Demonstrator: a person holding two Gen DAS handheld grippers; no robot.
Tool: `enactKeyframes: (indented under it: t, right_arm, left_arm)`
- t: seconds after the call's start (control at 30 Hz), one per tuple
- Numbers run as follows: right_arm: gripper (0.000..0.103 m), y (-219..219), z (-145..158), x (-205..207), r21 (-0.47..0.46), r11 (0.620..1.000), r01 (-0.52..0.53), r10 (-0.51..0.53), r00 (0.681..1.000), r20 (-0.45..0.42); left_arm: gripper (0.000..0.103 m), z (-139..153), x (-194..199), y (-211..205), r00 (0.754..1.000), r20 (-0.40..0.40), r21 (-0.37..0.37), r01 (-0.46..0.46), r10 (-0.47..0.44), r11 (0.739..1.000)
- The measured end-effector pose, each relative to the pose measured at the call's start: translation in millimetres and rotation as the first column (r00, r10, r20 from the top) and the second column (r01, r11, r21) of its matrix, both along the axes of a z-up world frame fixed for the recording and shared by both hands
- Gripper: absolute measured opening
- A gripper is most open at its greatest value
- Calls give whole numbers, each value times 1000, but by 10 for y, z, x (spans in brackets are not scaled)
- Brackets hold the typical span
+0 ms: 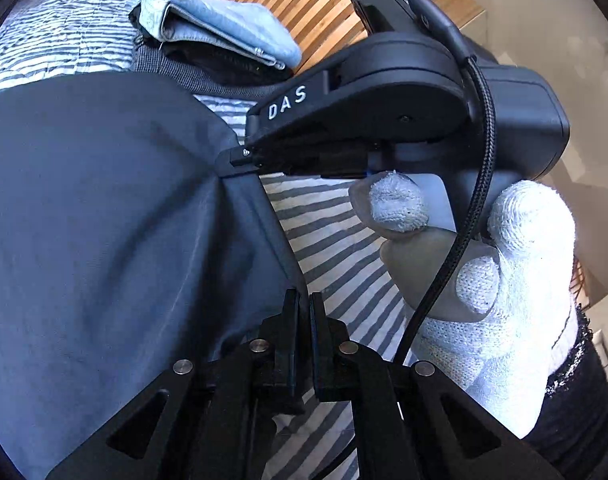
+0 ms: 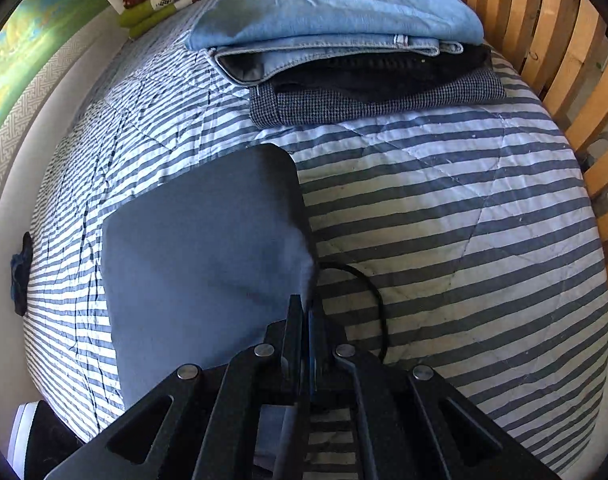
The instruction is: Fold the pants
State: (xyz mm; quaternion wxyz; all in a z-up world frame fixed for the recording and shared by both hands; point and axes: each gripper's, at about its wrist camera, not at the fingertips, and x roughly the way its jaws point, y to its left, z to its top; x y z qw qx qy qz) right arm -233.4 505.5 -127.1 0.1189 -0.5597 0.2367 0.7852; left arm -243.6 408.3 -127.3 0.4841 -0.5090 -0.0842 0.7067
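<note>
The dark grey pants (image 2: 208, 248) lay on a bed covered with a blue-and-white striped quilt (image 2: 443, 216), spread as a broad flat panel with one edge lifted off the quilt. The left hand-held gripper (image 1: 304, 312) had its jaws drawn almost together on a raised fold at the pants' edge, the cloth (image 1: 104, 208) filling the left half of that view and running up from the fingertips. The right hand-held gripper (image 1: 240, 158), seen from the left wrist camera as a black body lettered "DAS", was likewise pinched shut on the same edge of the pants a little farther along, so the stretch of fabric between the two grips stood as a taut ridge. A white knitted glove (image 1: 515, 280) covered the hand around that gripper's handle, and a black braided cable (image 1: 483, 148) ran down past the fingers. In the right wrist view the closed jaws of the right hand-held gripper (image 2: 305, 312) held the pants' near corner, with the rest of the garment lying smooth on the quilt to the left and beyond. Near the far end of the bed sat a stack of folded clothes (image 2: 363, 64): light blue jeans on top, something black under them, and a grey checked piece at the bottom. A slatted wooden frame (image 2: 559, 64) stood beside the bed on the right.
</note>
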Motion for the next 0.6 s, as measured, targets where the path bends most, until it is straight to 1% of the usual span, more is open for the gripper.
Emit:
enactKeyframes:
  t: [0.07, 0.1, 0.13, 0.2, 0.23, 0.27, 0.3, 0.33, 0.37, 0.43, 0.47, 0.5, 0.53, 0.6]
  right_arm:
    - [2, -40, -32, -49, 30, 999, -21, 21, 1000, 5]
    - [2, -52, -34, -65, 49, 998, -27, 27, 1000, 6]
    - [2, -60, -26, -88, 61, 998, -27, 27, 1000, -2]
    - [4, -11, 1, -89, 89, 996, -19, 19, 1000, -2]
    - [10, 11, 53, -74, 118, 993, -8, 9, 1000, -7]
    - [14, 35, 114, -37, 137, 991, 4, -1, 1000, -18]
    - [21, 59, 181, 15, 133, 991, 14, -9, 999, -36]
    - [23, 70, 252, 72, 134, 991, 31, -24, 998, -56]
    - [23, 57, 327, 133, 145, 988, 46, -35, 996, -79]
    - [23, -61, 475, 260, 179, 983, 40, -20, 993, -116]
    - [23, -150, 522, 322, 185, 982, 25, -1, 992, -130]
    - [24, -244, 535, 367, 173, 985, 0, 24, 990, -136]
    - [24, -367, 508, 412, 138, 990, -34, 54, 989, -138]
    - [24, -602, 407, 483, 88, 992, -93, 104, 986, -128]
  left_arm:
    - [15, -10, -26, 11, 1000, 23, -17, 13, -12, 1000]
    - [17, 16, -9, -6, 999, 24, -20, 24, -24, 1000]
    - [19, 71, 25, -59, 999, 23, -27, 32, -32, 999]
    - [27, 196, 107, -225, 999, 14, -16, 47, -47, 999]
    - [30, 276, 174, -378, 998, 3, -10, 61, -61, 998]
    - [38, 337, 212, -529, 997, -15, -12, 70, -70, 997]
    - [43, 382, 210, -700, 997, -33, -14, 73, -74, 997]
    - [43, 446, 270, -932, 996, -60, -19, 64, -65, 998]
    - [43, 478, 337, -1104, 996, -73, -29, 46, -48, 999]
    - [43, 508, 421, -1476, 996, -85, -62, 0, -5, 998]
    - [43, 488, 383, -1618, 995, -99, -83, -27, 19, 996]
    - [43, 445, 354, -1754, 992, -120, -111, -60, 46, 992]
    - [43, 389, 252, -1896, 989, -133, -140, -91, 72, 986]
    - [42, 299, 146, -2044, 986, -128, -169, -131, 110, 977]
